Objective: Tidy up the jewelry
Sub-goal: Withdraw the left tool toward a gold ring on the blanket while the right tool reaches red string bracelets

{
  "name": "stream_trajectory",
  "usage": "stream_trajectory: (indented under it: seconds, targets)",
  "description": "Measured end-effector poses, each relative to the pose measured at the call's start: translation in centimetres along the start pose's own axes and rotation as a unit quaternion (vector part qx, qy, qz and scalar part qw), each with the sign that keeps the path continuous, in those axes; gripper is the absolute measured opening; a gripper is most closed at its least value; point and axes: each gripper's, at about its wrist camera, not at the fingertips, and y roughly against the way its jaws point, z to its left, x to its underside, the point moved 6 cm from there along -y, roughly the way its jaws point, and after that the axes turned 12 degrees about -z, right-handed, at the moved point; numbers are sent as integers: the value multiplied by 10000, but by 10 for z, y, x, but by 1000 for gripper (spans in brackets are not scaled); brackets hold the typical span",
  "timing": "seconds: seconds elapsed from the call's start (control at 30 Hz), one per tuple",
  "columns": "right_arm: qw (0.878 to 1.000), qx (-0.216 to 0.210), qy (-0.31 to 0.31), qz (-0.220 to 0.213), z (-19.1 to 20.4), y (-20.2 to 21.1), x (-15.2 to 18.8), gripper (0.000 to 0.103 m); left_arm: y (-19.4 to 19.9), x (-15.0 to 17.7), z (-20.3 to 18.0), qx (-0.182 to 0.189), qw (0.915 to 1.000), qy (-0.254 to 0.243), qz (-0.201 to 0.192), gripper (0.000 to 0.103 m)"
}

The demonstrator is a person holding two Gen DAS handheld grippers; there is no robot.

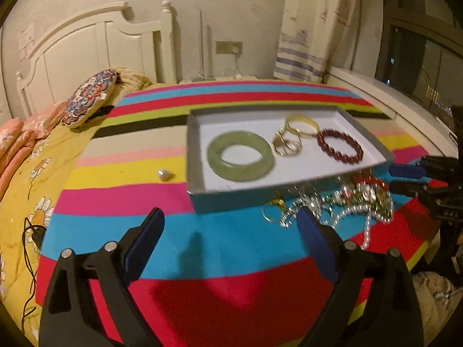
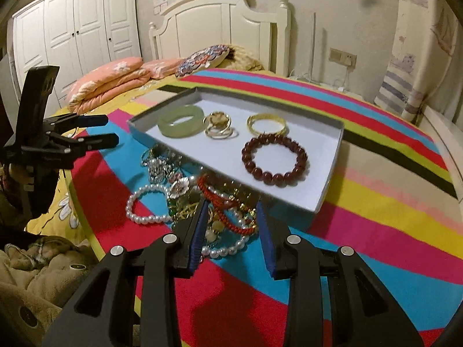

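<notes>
Your left gripper (image 1: 230,219) stands with jaws wide and nothing between them, over the blue band of the striped cloth (image 1: 121,202) that covers the bed. Your right gripper (image 2: 231,217) holds its jaws narrow, apart and gripping nothing, tips just above the near edge of the jewelry pile (image 2: 199,199). Item one: shallow grey box (image 1: 191,144), white inside, lying on the cloth at twelve o'clock from the left gripper. Item two: green bangle (image 1: 240,156), flat in the box, at the nine o'clock end as the left wrist view shows it. Item three: cluster of gold and silver rings (image 1: 286,144), in the box, just at three o'clock of the bangle. Item four: gold bangle (image 1: 302,125), in the box, touching the rings at their one o'clock side. Item five: dark red bead bracelet (image 1: 340,146), in the box, at the three o'clock end. Item six: the pile itself, a tangle of pearl strands, red cord and silver chain, on the cloth against the box's near wall, at one o'clock from the left gripper. Item seven: single pearl-like piece (image 1: 165,173), alone on the yellow band, at nine o'clock of the box and well apart from the pile. Background items: white headboard (image 1: 95,46), patterned round cushion (image 1: 89,98), folded pink quilt (image 2: 110,81), white wardrobe (image 2: 75,20), curtain (image 1: 315,26).
</notes>
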Motion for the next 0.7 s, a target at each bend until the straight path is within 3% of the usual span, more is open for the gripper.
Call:
stream_trajectory:
  seconds: [0.5,0.53,0.63,0.7]
  targets:
    - [9989,-164,362,265,15,-18,-4,31,-18,10,-16,388,9985,229,308,83]
    - [9986,-149,403,310,16,-20,-4,29,-18,10,-16,401,9984,248,322,82]
    - [9981,-34,508,346,17,-24,-4,10,-23,9,-20,438,9981,231,369,80]
    - [9982,-2,532,264,18,-22,-5,7,-26,9,-23,434,9981,203,398,76]
